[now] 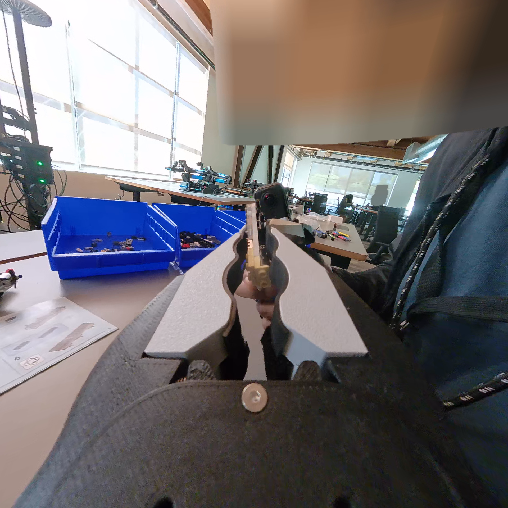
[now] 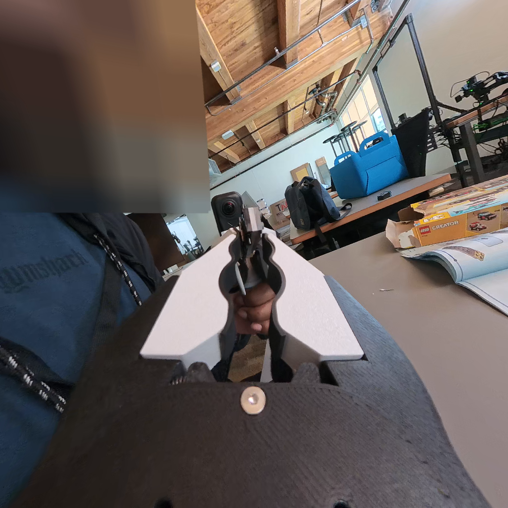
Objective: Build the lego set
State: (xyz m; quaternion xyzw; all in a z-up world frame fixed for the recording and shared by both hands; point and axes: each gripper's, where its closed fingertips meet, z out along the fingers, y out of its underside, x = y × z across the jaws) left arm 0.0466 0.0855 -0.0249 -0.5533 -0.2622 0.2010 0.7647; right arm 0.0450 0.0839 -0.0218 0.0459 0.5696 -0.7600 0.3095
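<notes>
Both grippers are raised above the table and point at each other, tip to tip. My left gripper [image 1: 257, 231] is shut on a tan and grey lego assembly [image 1: 258, 264], a thin plate stack standing on edge between its fingers. Just beyond it show the right gripper's grey finger [image 1: 288, 228] and its camera [image 1: 270, 200]. My right gripper [image 2: 250, 236] is shut on the grey and dark far end of the lego assembly [image 2: 251, 220]. Behind it are the left gripper's camera [image 2: 227, 209] and the hand [image 2: 253, 308] holding that gripper.
Two blue bins [image 1: 110, 228] [image 1: 198, 233] with loose pieces stand on the grey table. An instruction sheet [image 1: 41, 330] and a small built model [image 1: 8, 277] lie at the left. An open booklet [image 2: 467, 264] and the yellow set box [image 2: 445, 222] lie at the right. The person's blue hoodie [image 1: 453, 275] is close.
</notes>
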